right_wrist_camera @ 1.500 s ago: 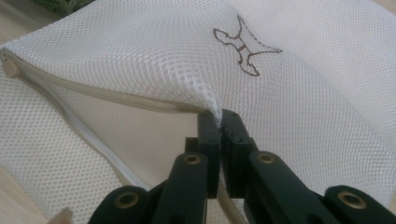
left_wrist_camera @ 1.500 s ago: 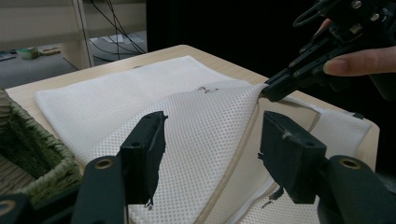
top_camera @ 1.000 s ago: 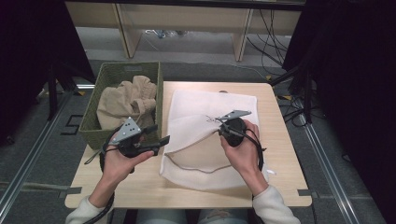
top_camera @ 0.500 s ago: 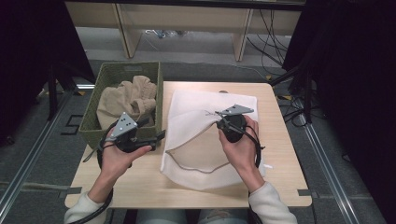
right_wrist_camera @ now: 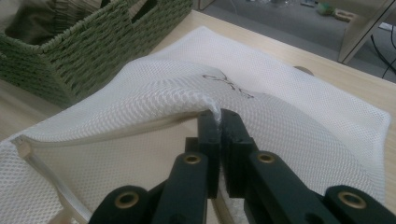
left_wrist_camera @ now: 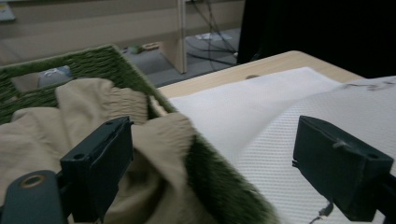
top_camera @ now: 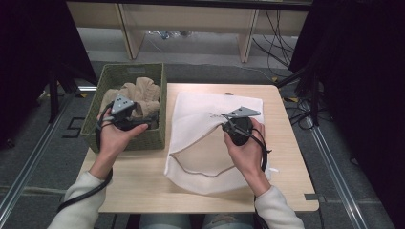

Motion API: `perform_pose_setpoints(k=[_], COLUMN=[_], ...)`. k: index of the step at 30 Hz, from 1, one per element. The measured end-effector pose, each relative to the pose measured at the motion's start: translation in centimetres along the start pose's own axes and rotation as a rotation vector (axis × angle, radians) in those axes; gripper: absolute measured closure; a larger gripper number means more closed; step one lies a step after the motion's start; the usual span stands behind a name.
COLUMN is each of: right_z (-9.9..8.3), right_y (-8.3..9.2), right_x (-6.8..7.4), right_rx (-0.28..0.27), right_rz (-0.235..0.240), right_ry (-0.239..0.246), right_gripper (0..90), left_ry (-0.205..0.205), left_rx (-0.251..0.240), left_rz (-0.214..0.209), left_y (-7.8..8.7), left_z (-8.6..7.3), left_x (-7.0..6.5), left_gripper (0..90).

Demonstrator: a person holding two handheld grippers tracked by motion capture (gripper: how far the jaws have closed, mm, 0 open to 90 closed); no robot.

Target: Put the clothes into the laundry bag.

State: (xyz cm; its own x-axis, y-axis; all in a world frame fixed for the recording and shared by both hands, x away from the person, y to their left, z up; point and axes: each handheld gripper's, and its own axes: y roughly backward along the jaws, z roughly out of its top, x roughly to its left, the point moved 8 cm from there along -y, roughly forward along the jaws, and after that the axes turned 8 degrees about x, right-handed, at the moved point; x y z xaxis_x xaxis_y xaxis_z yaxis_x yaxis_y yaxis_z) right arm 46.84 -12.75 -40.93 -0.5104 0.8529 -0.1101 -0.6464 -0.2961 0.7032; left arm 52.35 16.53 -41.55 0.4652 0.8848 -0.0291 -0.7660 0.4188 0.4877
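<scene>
Right tongs [top_camera: 224, 122] are shut tight on the upper lip of the white mesh laundry bag [top_camera: 200, 119], lifting that edge so the mouth gapes toward 9 o'clock; in the right gripper view the pinched fold [right_wrist_camera: 215, 112] sits between the closed jaws. The bag lies flat on the bench [top_camera: 143, 186], centre to 3 o'clock of it.

Left tongs [top_camera: 149, 120] have just been opening and now stand wide, nothing between the jaws. They hover over the green woven basket [top_camera: 107, 76] at 9 o'clock of the bag, above the crumpled beige cloth [top_camera: 141, 90] inside (the left gripper view shows the cloth [left_wrist_camera: 93, 107] under and beyond the spread jaws, not touched).

Step in hand, as I judge it: take the beige cloth from the basket and feed it into the held-open bag.
- Go down onto a raised fold near the cloth's top, not a flat part, so the jaws bite cleanly.
- Close fully before lifting; clear the basket rim toward 3 o'clock.
- Right hand should hold the lip high and steady; a sagging mouth will snag the cloth.

Surface: pale wood-grain bench, basket touching or just beside its 9 o'clock edge. Room: grey floor, dark curtains at both sides, a wooden shelf frame at 12 o'clock, loose cables on the floor toward 1 to 3 o'clock.
</scene>
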Motion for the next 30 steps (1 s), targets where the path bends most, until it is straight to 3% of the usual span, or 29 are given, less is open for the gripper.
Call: perform_pose_setpoints(k=[2,3,4,7,11,12,17,18,23,24,26,27,30], right_z=[0.0,0.0,-0.2,-0.3,-0.3,-0.3,-0.5,-0.5,-0.6,-0.6,-0.6,-0.6,-0.5], right_y=[0.0,-0.1,0.0,0.0,0.0,-0.1,0.0,0.0,-0.1,-0.1,-0.1,-0.1,-0.2], right_x=[0.0,-0.3,-0.1,0.1,-0.2,-0.2,-0.1,-0.2,0.0,0.0,-0.1,-0.1,-0.3], right_rx=[0.006,-0.006,0.014,0.025,0.019,0.013,0.025,0.021,0.030,0.030,0.029,0.029,0.025], right_rz=[0.001,-0.002,0.006,0.007,0.004,0.003,0.004,0.006,0.013,0.013,0.008,0.009,0.003], right_ry=[-0.012,0.013,-0.021,-0.047,-0.007,-0.018,-0.054,-0.039,-0.066,-0.064,-0.063,-0.061,-0.038], right_gripper=[88.6,88.6,88.6,88.6,88.6,88.6,88.6,88.6,88.6,88.6,88.6,88.6,88.6], left_ry=[0.023,0.032,0.037,0.066,0.086,0.090,0.086,0.084,0.037,0.003,0.014,-0.028,-0.022], left_rx=[0.018,0.024,0.031,0.040,0.068,0.080,0.128,0.137,0.220,0.254,0.267,0.310,0.345], left_rz=[0.019,0.028,0.037,0.053,0.067,0.070,0.046,0.038,0.023,0.023,0.023,0.027,0.042], left_y=[-0.6,-0.9,-1.1,-1.8,-3.2,-3.5,-4.9,-5.1,-5.9,-5.9,-6.4,-6.3,-6.9], left_z=[0.5,0.8,1.0,1.7,2.2,2.2,1.7,1.5,0.1,-0.3,-0.8,-1.2,-1.8], left_x=[1.5,2.0,2.5,4.0,5.1,5.3,5.0,4.8,4.2,4.3,4.1,4.3,4.2], left_gripper=[10.9,10.9,10.8,10.8,10.4,10.3,10.1,10.0,8.9,8.9,8.6,8.5,8.7])
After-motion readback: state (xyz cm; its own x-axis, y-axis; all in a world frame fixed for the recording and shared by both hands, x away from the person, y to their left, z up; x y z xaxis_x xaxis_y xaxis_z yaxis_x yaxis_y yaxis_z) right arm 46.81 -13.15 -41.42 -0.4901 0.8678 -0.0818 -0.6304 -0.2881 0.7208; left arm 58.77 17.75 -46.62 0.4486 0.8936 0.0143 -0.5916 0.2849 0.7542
